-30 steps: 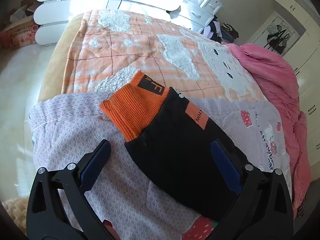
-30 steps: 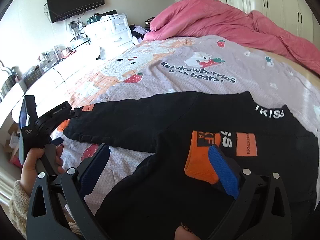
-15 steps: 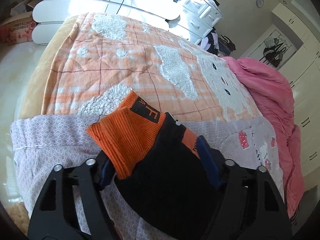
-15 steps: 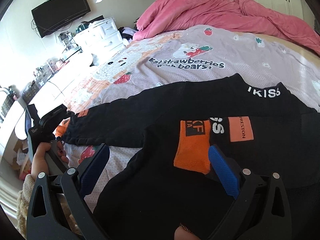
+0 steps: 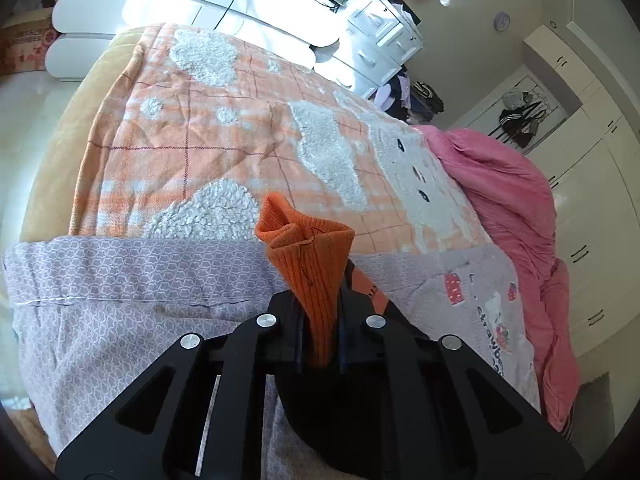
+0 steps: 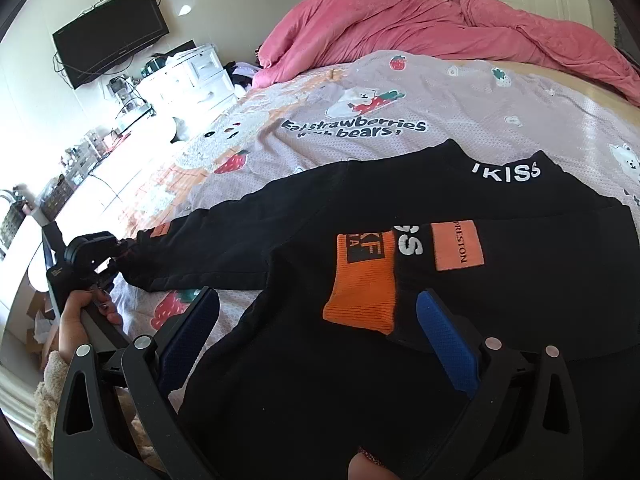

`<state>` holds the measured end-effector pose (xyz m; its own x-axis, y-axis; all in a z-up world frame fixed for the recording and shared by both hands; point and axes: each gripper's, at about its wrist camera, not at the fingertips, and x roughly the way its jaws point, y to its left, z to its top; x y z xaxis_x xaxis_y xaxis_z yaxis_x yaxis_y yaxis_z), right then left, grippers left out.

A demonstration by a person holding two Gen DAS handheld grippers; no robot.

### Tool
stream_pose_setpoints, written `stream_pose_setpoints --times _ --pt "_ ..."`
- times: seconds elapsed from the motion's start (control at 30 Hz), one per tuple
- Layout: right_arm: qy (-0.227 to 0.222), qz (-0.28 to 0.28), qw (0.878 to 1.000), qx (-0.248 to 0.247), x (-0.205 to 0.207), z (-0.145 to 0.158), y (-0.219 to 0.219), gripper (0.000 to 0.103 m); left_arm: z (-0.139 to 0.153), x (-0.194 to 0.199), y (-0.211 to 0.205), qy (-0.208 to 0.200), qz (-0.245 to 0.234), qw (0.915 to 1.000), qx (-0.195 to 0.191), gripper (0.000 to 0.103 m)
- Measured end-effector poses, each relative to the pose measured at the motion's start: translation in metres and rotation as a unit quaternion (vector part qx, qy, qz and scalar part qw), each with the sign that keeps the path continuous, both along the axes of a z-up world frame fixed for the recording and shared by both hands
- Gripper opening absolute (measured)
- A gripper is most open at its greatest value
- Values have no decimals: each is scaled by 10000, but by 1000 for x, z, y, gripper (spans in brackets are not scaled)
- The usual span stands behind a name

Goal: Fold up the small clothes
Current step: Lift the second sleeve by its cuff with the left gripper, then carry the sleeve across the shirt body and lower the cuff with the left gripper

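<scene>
A small black sweater [image 6: 320,360] with orange cuffs lies flat on the bed. Its one sleeve is folded across the chest, orange cuff [image 6: 362,280] up. The other sleeve [image 6: 248,240] stretches out to the left. My left gripper [image 5: 318,332] is shut on that sleeve's orange cuff [image 5: 310,256], which bunches up between the jaws; it also shows in the right wrist view [image 6: 92,256]. My right gripper [image 6: 316,340] is open and hovers over the sweater's body, the folded cuff between its blue pads [image 6: 448,344].
The bed has a lilac strawberry-print sheet [image 6: 400,112] and an orange plaid blanket [image 5: 240,128]. A pink duvet [image 6: 440,20] is heaped at the far side. White drawers [image 5: 376,48] and a low white bench [image 5: 160,8] stand beyond the bed's edge.
My left gripper moved forward over the outstretched sleeve and closed on its orange cuff. My right gripper stayed open above the sweater, drifting only slightly.
</scene>
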<state>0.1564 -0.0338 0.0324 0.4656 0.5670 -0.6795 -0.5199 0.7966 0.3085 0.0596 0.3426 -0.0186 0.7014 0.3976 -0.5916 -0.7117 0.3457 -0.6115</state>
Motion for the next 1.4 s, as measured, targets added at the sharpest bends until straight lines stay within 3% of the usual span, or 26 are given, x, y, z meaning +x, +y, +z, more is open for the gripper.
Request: stream_pose_setpoints --times 0.4,0.63,1.0,1.4 --pt "115 -303 9991 283 -6 2 -31 98 49 3 -45 -658 -673 9919 850 3" --pt "161 -547 9976 388 -11 2 -52 98 63 9 -64 -945 -1058 9849 992 3" --pt "228 -1076 9924 545 -9 0 -87 98 89 32 -120 -1342 -2035 9619 1239 3" --pt "268 -1926 9782 729 -2 -2 -130 98 95 56 -183 -1316 -2979 9333 1512 3"
